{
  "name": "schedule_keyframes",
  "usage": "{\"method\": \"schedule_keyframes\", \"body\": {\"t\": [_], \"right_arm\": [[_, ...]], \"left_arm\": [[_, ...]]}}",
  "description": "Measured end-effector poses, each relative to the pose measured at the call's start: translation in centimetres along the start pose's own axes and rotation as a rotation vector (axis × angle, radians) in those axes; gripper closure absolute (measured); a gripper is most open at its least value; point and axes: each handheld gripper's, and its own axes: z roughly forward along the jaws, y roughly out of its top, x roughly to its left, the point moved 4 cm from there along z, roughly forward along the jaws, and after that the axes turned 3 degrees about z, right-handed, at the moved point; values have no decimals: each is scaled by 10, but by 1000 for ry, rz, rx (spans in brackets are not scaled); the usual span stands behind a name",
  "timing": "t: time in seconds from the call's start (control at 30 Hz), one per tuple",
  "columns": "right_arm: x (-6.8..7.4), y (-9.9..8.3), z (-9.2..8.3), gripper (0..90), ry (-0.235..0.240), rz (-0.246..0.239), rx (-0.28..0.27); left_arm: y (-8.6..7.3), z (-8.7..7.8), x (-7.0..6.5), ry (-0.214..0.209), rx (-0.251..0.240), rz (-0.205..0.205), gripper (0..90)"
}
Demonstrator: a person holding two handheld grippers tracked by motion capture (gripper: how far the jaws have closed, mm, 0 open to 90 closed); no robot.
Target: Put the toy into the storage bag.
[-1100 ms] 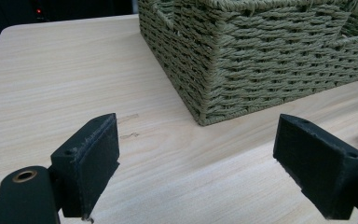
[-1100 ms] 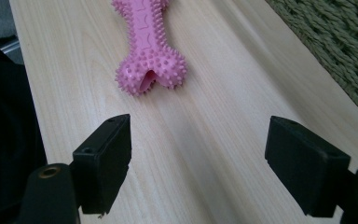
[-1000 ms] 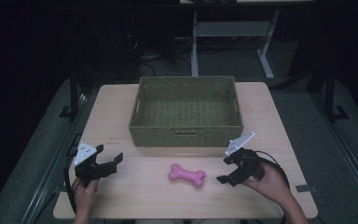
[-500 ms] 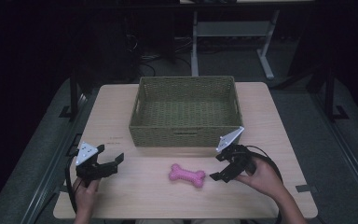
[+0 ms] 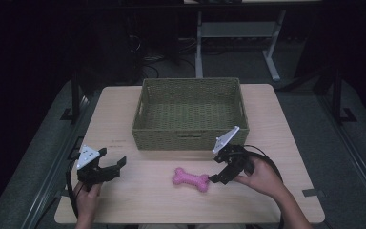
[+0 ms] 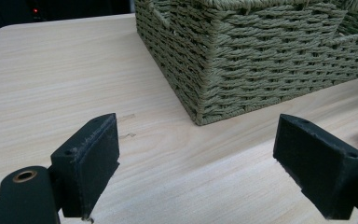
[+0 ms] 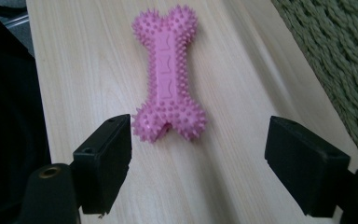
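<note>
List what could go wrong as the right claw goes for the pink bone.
1. The open right claw lines up with only the near knobbed end of the pink spiky rubber bone toy; a pinch there may let it pivot or slip.
2. The green woven basket stands close beside the claw; its wall could snag the claw during a lift.

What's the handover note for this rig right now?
Right tongs: open, low over the table, jaws either side of the near end of the pink bone toy, not closed on it.
Left tongs: open, holding nothing, near the corner of the woven basket.
Bone lies flat on the table in front of the basket; basket looks empty.
Done: approach. Left: close on the bone, lift; likely drop it in the basket.
</note>
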Motion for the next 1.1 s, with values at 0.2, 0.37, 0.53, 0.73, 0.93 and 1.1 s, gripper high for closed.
{"method": "schedule_keyframes", "body": {"t": [0.2, 0.37, 0.53, 0.73, 0.93, 1.1], "right_arm": [[2, 10, 3, 226, 7, -22, 4], [4, 14, 11, 228, 10, -38, 35], [6, 24, 18, 231, 9, -56, 58], [9, 31, 22, 238, 11, -74, 68], [9, 33, 31, 268, 12, -75, 94], [10, 35, 37, 271, 22, -82, 105]], "left_arm": [[0, 0, 0, 0, 0, 1, 138], [0, 0, 0, 0, 0, 2, 138], [0, -1, 1, 0, 0, -2, 139], [0, -1, 2, 0, -1, -5, 139], [0, -1, 2, 1, 0, -7, 138], [0, -1, 2, 0, 0, -5, 138]]}}
